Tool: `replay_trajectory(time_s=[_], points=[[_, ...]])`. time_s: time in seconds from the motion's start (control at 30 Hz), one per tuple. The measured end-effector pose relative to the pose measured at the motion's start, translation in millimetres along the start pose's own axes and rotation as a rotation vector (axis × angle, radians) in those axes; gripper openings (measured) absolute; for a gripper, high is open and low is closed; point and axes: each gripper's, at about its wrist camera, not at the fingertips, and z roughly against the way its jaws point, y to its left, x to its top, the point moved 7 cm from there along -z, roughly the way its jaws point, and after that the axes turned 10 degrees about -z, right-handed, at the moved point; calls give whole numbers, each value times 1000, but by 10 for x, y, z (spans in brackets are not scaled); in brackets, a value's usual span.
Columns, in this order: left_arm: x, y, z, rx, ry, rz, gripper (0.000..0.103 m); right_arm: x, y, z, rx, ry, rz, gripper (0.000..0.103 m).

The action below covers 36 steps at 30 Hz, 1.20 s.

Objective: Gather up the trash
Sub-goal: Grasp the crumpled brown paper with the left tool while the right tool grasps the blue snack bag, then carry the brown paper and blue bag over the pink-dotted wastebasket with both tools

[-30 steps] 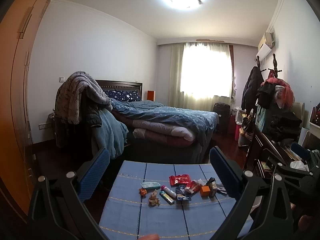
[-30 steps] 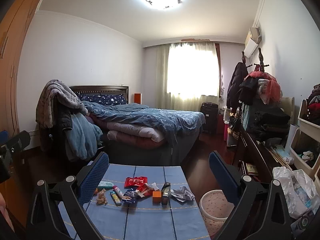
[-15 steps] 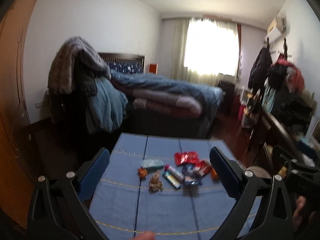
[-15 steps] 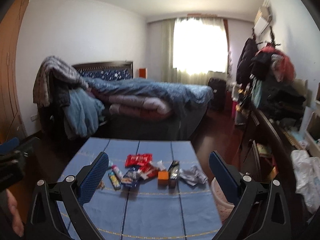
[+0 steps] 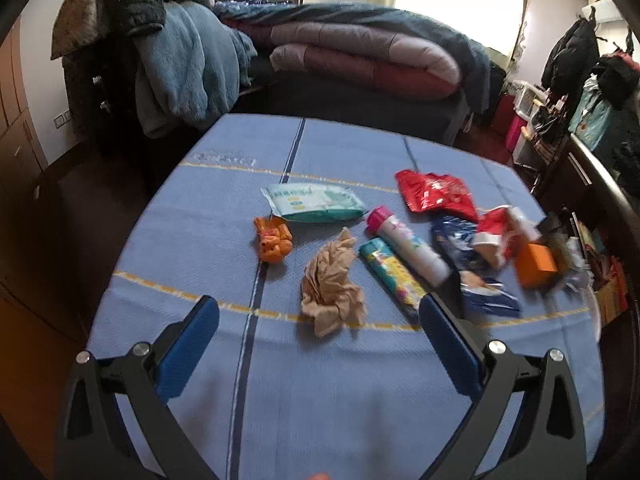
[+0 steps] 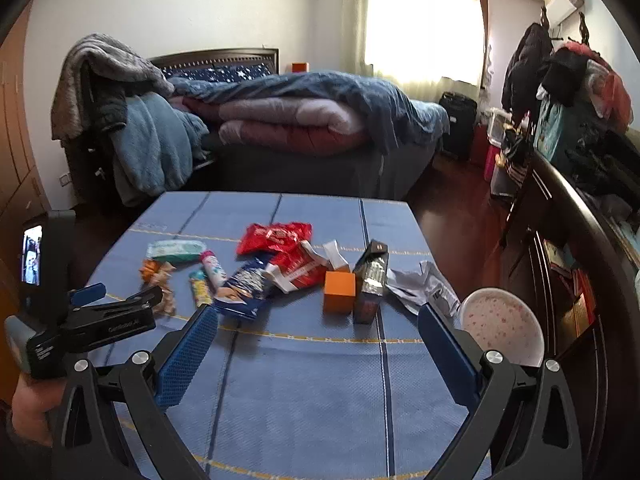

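While both are wide apart and hold nothing, the left gripper [image 5: 318, 320] hovers over a crumpled brown paper [image 5: 331, 284] on the blue tabletop [image 5: 340, 392]; the right gripper [image 6: 318, 326] faces an orange box [image 6: 339, 291]; a white bin [image 6: 502, 326] stands beside the tabletop edge.

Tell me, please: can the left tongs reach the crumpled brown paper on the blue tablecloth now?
Probably yes. The left tongs are open, and the crumpled brown paper lies just ahead between the fingers. Nothing stands between; the green wrapper lies beside it, apart.
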Motion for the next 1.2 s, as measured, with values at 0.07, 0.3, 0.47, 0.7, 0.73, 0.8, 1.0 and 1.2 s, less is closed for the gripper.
replay_trajectory(time_s=[0.07,0.3,0.47,0.7,0.73,0.8,1.0,1.2], points=[[-27,1,-194,33,33,-16,100,-12,-29,-116,-3,21,-7,100],[-72,-19,-528,62,95,-33,78,-97,-12,-485,27,100,-14,100],[4,-26,-532,69,67,-57,45,-169,191,-717,63,142,10,94],[12,130,-479,-11,38,28,21,-305,571,-1086,123,220,39,76],[17,177,-452,-6,30,38,21,-329,621,-1139,125,233,38,74],[16,241,-393,-6,17,52,21,-366,704,-1216,137,246,32,74],[-5,371,-245,2,-1,55,21,-395,841,-1436,128,263,2,77],[-5,381,-128,-10,-28,49,21,-378,776,-1469,97,259,-1,31]])
